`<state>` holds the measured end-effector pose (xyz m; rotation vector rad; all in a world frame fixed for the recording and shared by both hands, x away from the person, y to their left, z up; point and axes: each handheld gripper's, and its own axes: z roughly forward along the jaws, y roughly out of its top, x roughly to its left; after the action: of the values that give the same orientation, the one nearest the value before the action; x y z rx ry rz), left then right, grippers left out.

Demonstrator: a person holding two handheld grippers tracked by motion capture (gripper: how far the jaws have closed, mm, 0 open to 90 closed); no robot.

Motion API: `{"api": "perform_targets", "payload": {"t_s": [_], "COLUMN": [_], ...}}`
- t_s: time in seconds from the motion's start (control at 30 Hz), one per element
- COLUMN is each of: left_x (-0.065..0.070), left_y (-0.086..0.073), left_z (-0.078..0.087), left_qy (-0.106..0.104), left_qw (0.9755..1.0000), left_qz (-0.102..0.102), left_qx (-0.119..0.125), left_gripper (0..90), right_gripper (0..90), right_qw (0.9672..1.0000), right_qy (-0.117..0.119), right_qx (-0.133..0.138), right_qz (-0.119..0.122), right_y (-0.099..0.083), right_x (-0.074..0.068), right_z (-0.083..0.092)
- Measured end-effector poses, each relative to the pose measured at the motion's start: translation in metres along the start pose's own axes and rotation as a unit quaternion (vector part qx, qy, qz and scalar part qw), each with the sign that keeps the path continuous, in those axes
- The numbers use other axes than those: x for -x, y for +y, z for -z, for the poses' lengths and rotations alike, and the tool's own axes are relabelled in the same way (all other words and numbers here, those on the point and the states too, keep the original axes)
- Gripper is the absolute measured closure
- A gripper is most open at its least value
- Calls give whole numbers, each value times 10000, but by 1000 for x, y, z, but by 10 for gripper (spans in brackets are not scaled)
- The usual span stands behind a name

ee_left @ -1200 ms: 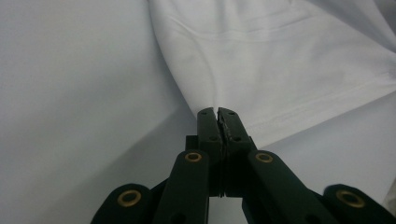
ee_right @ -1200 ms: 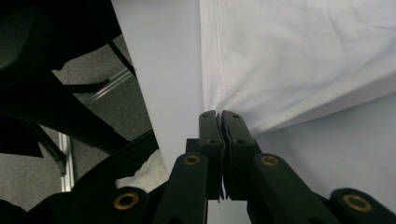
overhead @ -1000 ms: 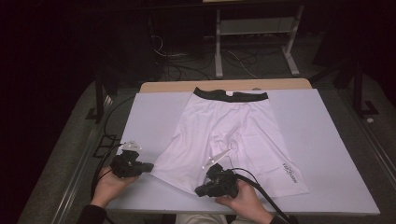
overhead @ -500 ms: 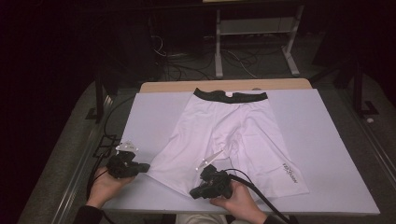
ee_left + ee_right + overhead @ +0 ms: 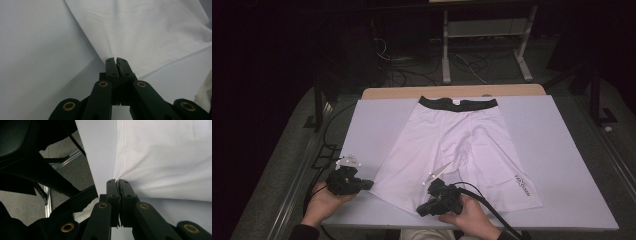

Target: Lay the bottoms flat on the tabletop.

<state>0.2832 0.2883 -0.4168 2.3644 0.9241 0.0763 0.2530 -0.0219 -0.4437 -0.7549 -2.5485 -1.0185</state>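
Shorts [image 5: 462, 145] lay flat on the white table [image 5: 557, 150], dark waistband [image 5: 458, 103] at the far edge, legs toward us. We read the layout as set for folding: smoothed, squared to the table, with the hem of the left leg nearest our hands.

Left gripper [image 5: 367, 184] sat at the outer corner of that leg's hem. In the left gripper view its jaws were clamped together on the hem corner [image 5: 117, 59], the cloth drawn to a point between them. We judged this a pinch grip taken low and level so the fabric would lift as one layer pair without bunching.

Right gripper [image 5: 424, 210] sat at the near edge of the table on the same leg's hem, toward the inner corner. In the right gripper view its jaws were closed tight on the hem's edge [image 5: 117, 180], creases fanning out from the bite. The stitched seam [image 5: 125, 150] ran straight away from the jaws.

Two grips on one hem, spaced apart: we took this as holding the leg's end taut, likely for carrying it up toward the waistband. Logo [image 5: 523, 183] on the other leg lay undisturbed.
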Motion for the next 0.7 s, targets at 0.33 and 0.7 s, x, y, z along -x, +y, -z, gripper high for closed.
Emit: {"api": "perform_targets", "payload": {"t_s": [0.33, 0.7], "left_x": [1, 8], "left_y": [0, 16], "left_z": [2, 8], "left_qy": [-97, -223], "left_qw": [9999, 9965], "left_qz": [-21, 33], "left_qx": [56, 810], "left_gripper": [845, 400], "right_gripper": [843, 621], "right_qw": [10000, 9992], "right_qy": [66, -116], "right_qx": [-18, 289], "right_qz": [5, 252], "right_y": [-1, -4], "right_x": [0, -1], "right_z": [3, 25]}}
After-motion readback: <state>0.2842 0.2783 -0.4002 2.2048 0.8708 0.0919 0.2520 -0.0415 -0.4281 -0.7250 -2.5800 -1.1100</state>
